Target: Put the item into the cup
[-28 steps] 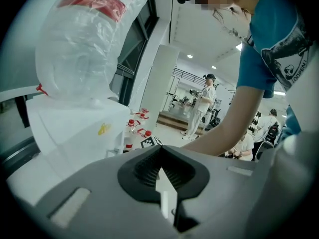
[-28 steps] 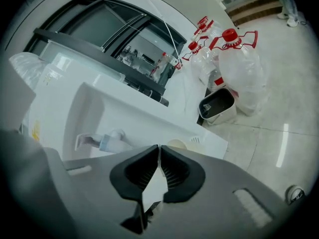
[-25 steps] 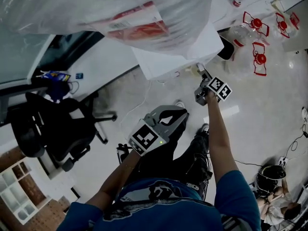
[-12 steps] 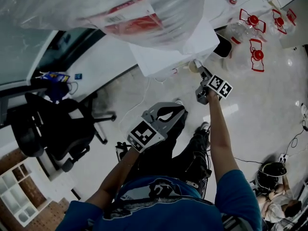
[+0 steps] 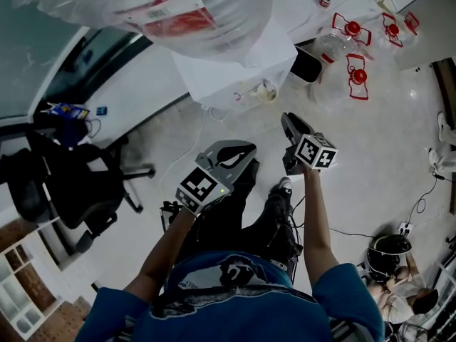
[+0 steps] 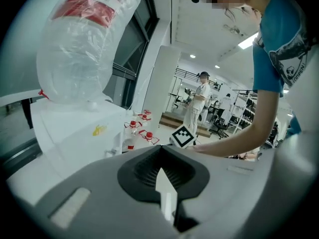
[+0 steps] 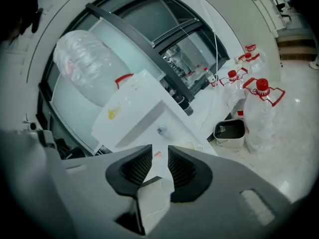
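Observation:
A small pale cup (image 5: pixel 267 91) stands near the front edge of the white table (image 5: pixel 214 84); I also see the cup (image 7: pixel 191 146) just past the right jaws. I cannot make out what is inside it. My right gripper (image 5: pixel 288 122) hangs below and to the right of the cup, apart from it. Its jaws stand wide and are closing slightly, with nothing between them (image 7: pixel 160 156). My left gripper (image 5: pixel 239 152) is held lower at the left, its jaws touching at the tips (image 6: pixel 159 151) and holding nothing.
A large clear plastic bag (image 5: pixel 178 13) with a red label lies on the table. A dark bin (image 5: pixel 308 64) and several red-capped bottles (image 5: pixel 353 73) stand on the floor at right. An office chair (image 5: pixel 78 184) is at left; a person (image 5: pixel 395 291) sits at lower right.
The right gripper has drawn back from the cup at the table's edge, toward the body. The cup now stands free. The left gripper has hardly moved.

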Demonstrator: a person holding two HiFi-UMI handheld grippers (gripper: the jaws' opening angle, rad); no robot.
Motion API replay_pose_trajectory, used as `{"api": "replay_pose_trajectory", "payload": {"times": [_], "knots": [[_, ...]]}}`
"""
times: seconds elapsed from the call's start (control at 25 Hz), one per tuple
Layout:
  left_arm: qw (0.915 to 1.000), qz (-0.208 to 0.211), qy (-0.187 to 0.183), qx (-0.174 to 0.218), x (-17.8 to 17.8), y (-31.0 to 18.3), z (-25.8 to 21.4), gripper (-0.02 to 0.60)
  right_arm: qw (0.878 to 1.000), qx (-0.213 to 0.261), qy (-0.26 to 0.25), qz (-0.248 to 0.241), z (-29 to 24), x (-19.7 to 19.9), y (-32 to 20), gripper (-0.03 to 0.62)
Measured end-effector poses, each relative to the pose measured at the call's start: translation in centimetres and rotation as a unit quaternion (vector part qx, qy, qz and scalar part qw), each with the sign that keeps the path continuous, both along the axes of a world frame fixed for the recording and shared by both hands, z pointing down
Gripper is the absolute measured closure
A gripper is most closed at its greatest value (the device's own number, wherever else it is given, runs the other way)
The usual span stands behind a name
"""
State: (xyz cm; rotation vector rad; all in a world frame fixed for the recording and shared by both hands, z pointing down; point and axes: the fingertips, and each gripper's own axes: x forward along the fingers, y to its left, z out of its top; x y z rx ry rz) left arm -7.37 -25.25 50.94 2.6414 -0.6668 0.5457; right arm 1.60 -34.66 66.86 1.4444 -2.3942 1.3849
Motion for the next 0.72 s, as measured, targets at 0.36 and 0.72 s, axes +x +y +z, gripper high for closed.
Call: {"api": "replay_pose_trajectory", "payload": {"times": [0.36,0.72], "knots": [[0.9998,0.009,-0.002,0.02,3.6,3.6,-2.3,0.574,0.995,0.09,-0.011,-0.04,-11.7,2.7,6.8,0.499],[0.9989,0.005,0.016,0.043,8.7,9.0,-4.9,0.575,0.984,0.164,0.004,-0.075,-19.8,6.3,14.0,0.523]]}}
